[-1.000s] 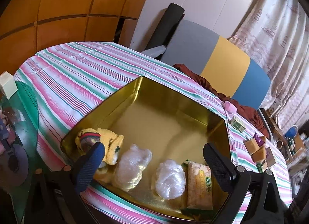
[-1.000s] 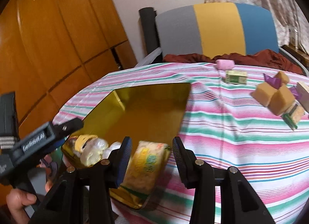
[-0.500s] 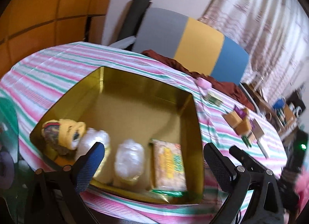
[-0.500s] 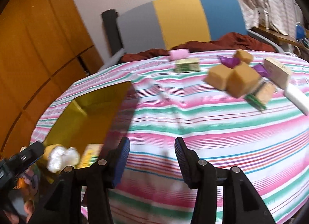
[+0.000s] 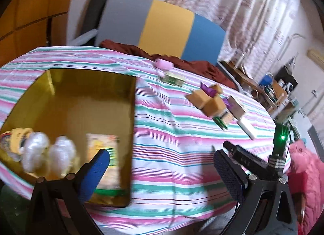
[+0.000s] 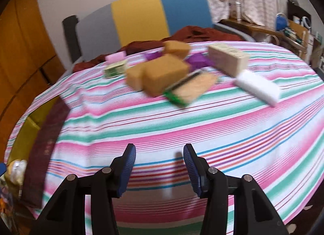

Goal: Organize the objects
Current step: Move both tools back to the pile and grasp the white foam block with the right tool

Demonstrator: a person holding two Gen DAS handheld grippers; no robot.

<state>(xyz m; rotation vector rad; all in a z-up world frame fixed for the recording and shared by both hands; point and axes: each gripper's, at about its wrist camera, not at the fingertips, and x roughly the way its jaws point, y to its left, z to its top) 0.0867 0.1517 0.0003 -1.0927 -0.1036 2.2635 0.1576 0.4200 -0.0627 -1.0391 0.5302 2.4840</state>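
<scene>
My right gripper (image 6: 160, 166) hangs over bare striped cloth near the tabletop's near edge, jaws parted with nothing between them. The loose pile sits well ahead of it toward the far edge: tan sponges (image 6: 162, 73), a green-backed scrubber (image 6: 188, 89) leaning against them, purple wrappers (image 6: 197, 60), a pale wooden block (image 6: 227, 57) and a white eraser block (image 6: 257, 87) just right of the scrubber. A small green box (image 6: 115, 69) and a pink piece (image 6: 115, 56) lie further left, close to the far edge.

My left gripper (image 5: 162, 172) is spread wide and empty, its left finger over the gold tin (image 5: 129, 113) at the tabletop's left end. Along the tin's near wall lie a yellow roll (image 5: 16, 137), two clear plastic bundles (image 5: 46, 154) and a yellow snack packet (image 5: 103, 148); the rest of the tin floor is bare.

The striped tablecloth (image 6: 202, 133) covers the whole top. Behind stands a chair (image 6: 139, 18) with a grey, yellow and blue back and a dark red cloth (image 6: 194, 33) on its seat, wood panelling to the left, curtains and a cluttered shelf to the right. Between the pile and the near edge the cloth is open. Both views are blurred.
</scene>
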